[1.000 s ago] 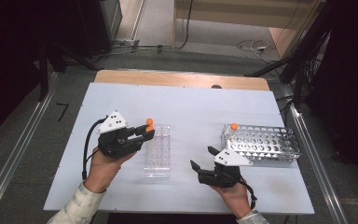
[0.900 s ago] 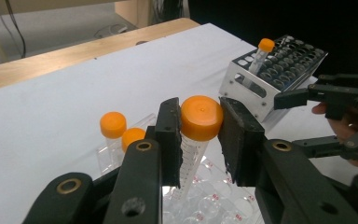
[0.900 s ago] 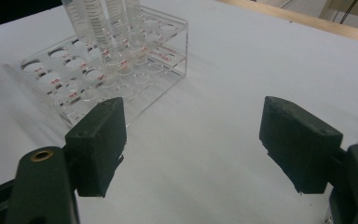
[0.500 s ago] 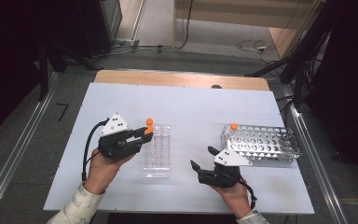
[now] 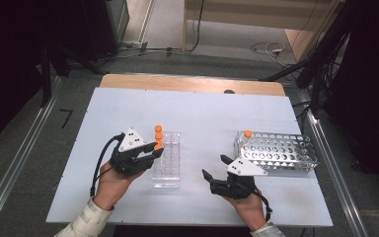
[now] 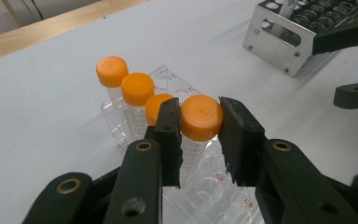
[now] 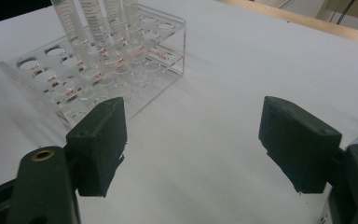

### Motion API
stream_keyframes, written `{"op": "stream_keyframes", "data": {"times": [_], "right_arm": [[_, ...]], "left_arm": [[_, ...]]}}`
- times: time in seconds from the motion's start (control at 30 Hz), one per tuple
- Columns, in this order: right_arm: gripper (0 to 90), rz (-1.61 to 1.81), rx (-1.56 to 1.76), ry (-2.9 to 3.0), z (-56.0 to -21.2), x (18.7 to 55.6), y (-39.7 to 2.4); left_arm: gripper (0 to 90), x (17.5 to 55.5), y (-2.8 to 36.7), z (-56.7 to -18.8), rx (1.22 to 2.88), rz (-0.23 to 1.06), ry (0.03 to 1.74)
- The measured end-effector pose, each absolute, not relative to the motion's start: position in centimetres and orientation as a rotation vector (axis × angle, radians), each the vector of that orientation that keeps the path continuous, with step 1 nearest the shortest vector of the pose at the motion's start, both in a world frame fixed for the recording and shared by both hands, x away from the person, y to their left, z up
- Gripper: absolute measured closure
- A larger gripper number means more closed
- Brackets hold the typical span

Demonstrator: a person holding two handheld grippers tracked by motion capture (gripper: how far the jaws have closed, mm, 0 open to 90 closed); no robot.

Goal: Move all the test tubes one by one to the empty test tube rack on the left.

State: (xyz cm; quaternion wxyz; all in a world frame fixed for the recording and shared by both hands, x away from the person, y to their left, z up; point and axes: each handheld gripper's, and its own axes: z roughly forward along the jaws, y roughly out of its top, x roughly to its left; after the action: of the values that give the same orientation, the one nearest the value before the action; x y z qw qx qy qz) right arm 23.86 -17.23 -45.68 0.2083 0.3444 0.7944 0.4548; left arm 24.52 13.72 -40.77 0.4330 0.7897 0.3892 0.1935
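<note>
The left claw (image 6: 199, 135) is clenched on the orange cap of a capped tube (image 6: 198, 122), one pad on each side of the cap, with the tube's clear graduated body hanging below between the jaws. The tube stands upright over the clear acrylic rack (image 6: 200, 186), at the near end of a row; whether its tip sits in a well I cannot tell. Just behind it, three more orange-capped tubes (image 6: 137, 88) stand in line in the same rack, running away from the claw. From the high view the left claw (image 5: 150, 148) reaches in from the rack's left side, at its far left corner, where the orange caps (image 5: 158, 137) cluster.

The right claw (image 7: 191, 144) is released, its two black pads spread wide with only bare white bench (image 7: 242, 60) between them. It hovers low over the bench, to the right of the clear rack (image 7: 102, 70) and apart from it. In the high view the right claw (image 5: 216, 168) lies between the clear rack (image 5: 168, 163) and a metal wire rack (image 5: 276, 153) at the right, which holds one orange-capped tube (image 5: 247, 134) at its far left corner.
</note>
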Motion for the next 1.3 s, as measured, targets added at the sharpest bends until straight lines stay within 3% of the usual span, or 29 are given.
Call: {"op": "stream_keyframes", "data": {"times": [0.2, 0.63, 0.87, 1.07, 1.3], "right_arm": [[21.8, 1.265, 0.950, 2.212, -45.7, 23.9, -17.2], [21.8, 1.264, 0.959, 2.202, -45.6, 23.9, -17.4], [21.9, 1.259, 0.958, 2.187, -45.5, 24.1, -17.8], [22.2, 1.263, 0.991, 2.147, -45.1, 24.4, -18.7], [22.5, 1.238, 1.057, 2.047, -44.6, 25.5, -20.4]], "left_arm": [[68.5, 24.5, 13.7, -40.9, 1.962, 0.486, 0.968], [55.8, 24.2, 14.0, -40.5, 1.889, 0.446, 0.937], [37.6, 24.3, 13.5, -40.5, 1.851, 0.364, 0.915], [26.1, 24.3, 13.0, -40.9, 1.843, 0.397, 0.928], [23.0, 24.4, 13.3, -41.0, 1.817, 0.428, 0.963]]}}
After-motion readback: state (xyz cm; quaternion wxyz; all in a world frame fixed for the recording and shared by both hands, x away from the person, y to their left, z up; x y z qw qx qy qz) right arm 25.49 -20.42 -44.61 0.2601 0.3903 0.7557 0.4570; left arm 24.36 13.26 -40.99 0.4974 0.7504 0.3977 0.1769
